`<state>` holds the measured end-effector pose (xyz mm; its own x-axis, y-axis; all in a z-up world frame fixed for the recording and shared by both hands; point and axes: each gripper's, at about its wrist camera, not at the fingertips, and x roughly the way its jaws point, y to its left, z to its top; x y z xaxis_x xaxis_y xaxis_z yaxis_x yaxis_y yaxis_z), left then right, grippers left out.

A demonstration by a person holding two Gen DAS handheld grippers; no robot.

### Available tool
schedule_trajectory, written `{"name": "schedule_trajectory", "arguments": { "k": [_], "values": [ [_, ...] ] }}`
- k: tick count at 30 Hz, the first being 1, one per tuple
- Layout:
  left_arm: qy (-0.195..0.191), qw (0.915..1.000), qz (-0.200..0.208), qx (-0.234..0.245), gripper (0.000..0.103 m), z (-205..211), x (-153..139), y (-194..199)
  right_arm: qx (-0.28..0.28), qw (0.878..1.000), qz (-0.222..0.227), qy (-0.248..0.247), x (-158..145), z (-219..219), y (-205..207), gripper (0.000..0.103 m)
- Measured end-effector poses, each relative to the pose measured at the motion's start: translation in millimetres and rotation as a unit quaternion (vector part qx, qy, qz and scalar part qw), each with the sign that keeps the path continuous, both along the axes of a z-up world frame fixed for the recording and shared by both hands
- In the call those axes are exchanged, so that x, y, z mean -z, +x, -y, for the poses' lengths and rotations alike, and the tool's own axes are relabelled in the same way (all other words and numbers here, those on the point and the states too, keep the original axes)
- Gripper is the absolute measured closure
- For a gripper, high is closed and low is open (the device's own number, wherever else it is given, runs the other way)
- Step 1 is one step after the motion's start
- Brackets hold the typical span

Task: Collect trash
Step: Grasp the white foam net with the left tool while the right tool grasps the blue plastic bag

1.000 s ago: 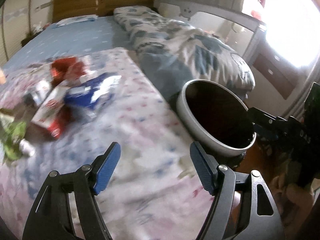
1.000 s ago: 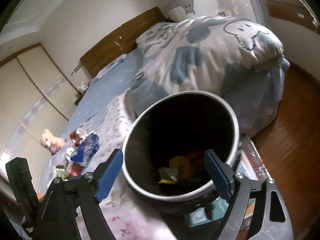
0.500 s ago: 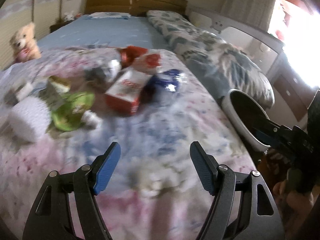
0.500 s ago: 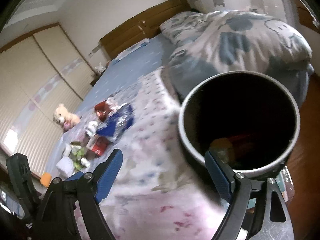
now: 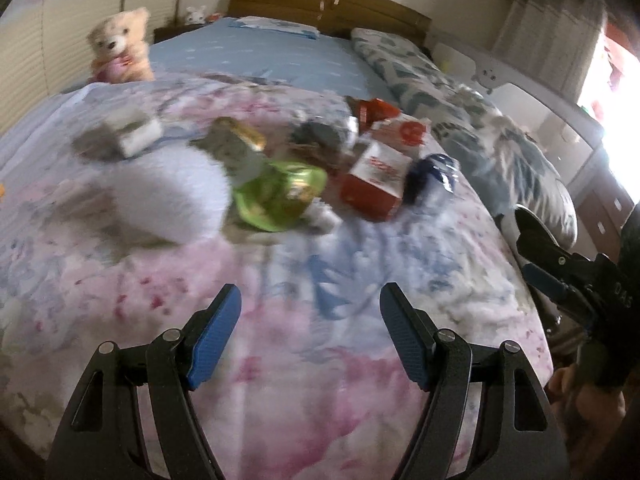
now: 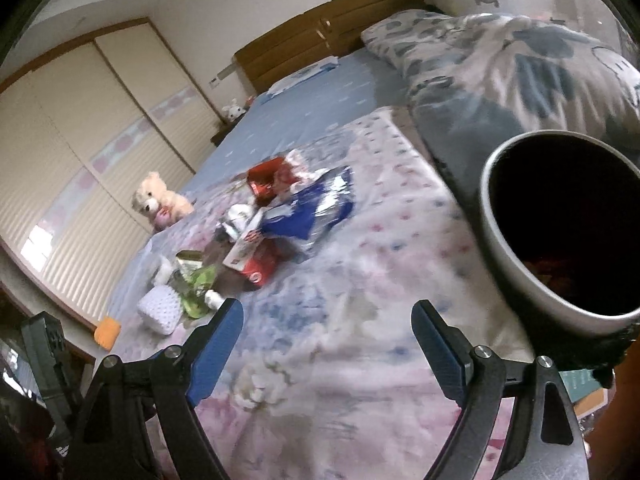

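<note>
Trash heaped on the bed (image 5: 360, 360) ahead of both grippers: one red carton (image 5: 376, 184), one green wrapper (image 5: 280, 196), one blue bag (image 6: 308, 212). Left gripper (image 5: 310, 334) released, empty; right gripper (image 6: 328, 340) released too, one bin (image 6: 520, 264) at its right.

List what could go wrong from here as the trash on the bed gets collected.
1. The wrappers lie overlapped: the blue foil bag rests against the red-and-white carton, so a pinch may drag both or slip off.
2. The soft quilt could bunch between the open left gripper fingers.
3. The bin stands at the bed's edge, near the open right gripper; a swing might knock it.
</note>
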<state>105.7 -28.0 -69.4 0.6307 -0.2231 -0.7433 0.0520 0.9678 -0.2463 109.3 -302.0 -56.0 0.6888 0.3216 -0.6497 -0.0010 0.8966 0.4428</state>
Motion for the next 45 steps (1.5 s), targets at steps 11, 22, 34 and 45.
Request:
{"name": "schedule_trajectory", "arguments": {
  "k": [11, 22, 34, 45],
  "values": [
    [-0.013, 0.9981, -0.011, -0.06, 0.029, -50, 3, 2, -0.035, 0.999, -0.004, -0.008, 6, -42, 16, 0.015],
    [-0.014, 0.9952, -0.017, -0.095, 0.021, -65, 3, 31, -0.017, 1.0, -0.002, -0.014, 9, -48, 49, 0.016],
    [0.005, 0.9937, -0.024, -0.109, 0.057, -69, 14, 60, 0.015, 1.0, -0.023, 0.008, 29, -32, 98, 0.018],
    [0.008, 0.9973, 0.01, -0.072, 0.085, -51, -1, 35, -0.015, 1.0, -0.006, 0.012, 25, -30, 82, 0.066]
  ]
}}
